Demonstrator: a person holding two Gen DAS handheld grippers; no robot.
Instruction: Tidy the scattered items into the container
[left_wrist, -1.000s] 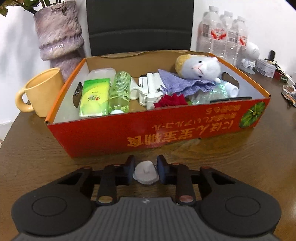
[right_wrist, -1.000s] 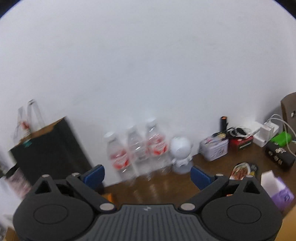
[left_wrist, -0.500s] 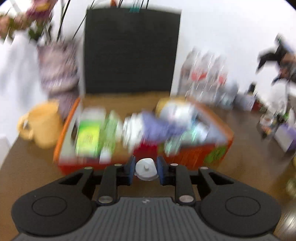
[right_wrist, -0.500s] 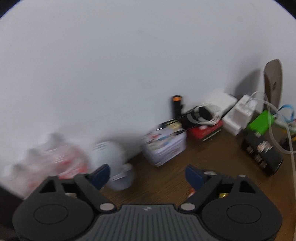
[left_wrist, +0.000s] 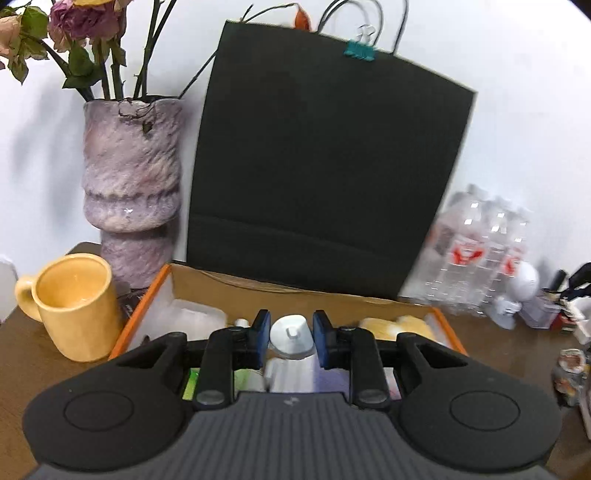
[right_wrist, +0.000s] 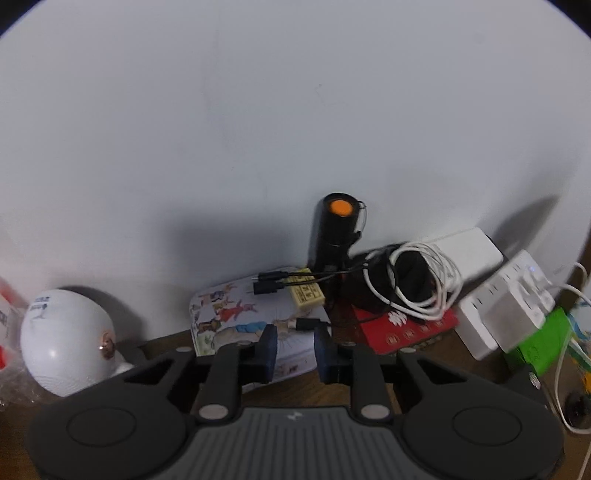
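Right gripper (right_wrist: 294, 350) jaws closing, nothing between; pointing at illustrated rectangular metal tin (right_wrist: 236, 314) beside upright black flashlight (right_wrist: 334, 232).

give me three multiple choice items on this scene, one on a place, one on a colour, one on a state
1. Where does the mug stand?
A. inside the box
B. on the table, outside the box's left wall
C. on top of the black bag

2. What colour is the end of the black flashlight?
A. orange
B. green
C. white

3. What is the left gripper doing?
A. open and empty
B. shut on a small white object
C. shut on the mug

Answers:
1. B: the mug sits on the wooden table beside the orange-rimmed box, in front of the vase.
2. A: an orange disc caps the end facing the right wrist camera.
3. B: both blue pads press on the small white object, held above the box.
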